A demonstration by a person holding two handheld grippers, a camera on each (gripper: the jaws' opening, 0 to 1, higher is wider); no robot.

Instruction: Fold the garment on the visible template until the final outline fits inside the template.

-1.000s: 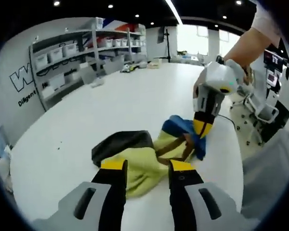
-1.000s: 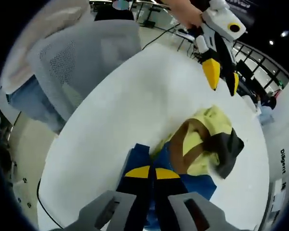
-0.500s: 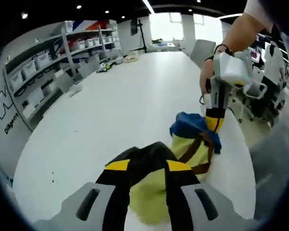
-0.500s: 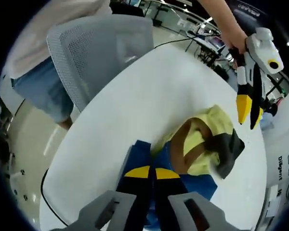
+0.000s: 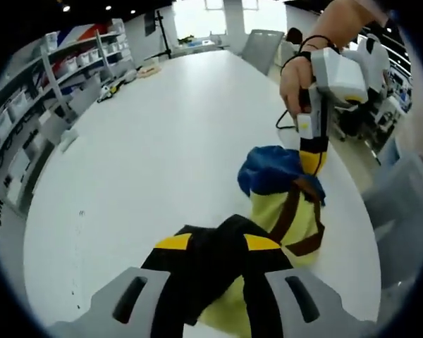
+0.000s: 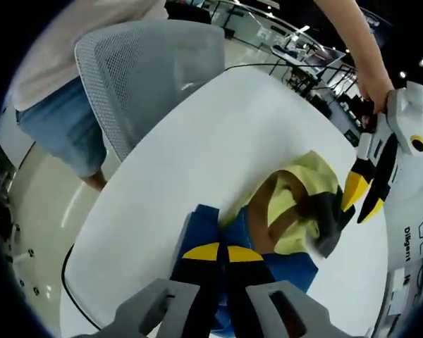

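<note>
Left gripper view, lower centre: your left hand-held gripper [image 5: 213,243] pinches the garment [image 5: 285,211]'s black end while the right hand-held gripper [image 6: 216,253] clamps the blue end, bunched on the desk [image 5: 155,148], probably for spreading.

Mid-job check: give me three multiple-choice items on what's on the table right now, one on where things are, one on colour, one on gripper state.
1. Where does the garment lie?
A. bunched on the white table
B. draped over the grey mesh chair
C. on the floor

2. Which colours show on the garment?
A. red and white
B. yellow, blue, brown and black
C. all grey

3. How does the right gripper stand?
A. wide open above the table
B. shut on the blue part of the garment
C. shut on a cable

Key: 1 A, the crumpled cloth rests on the tabletop; 2 B, yellow body, blue end, brown bands and a black part; 3 B, its jaws meet on blue cloth. The left gripper stands at the black part.
</note>
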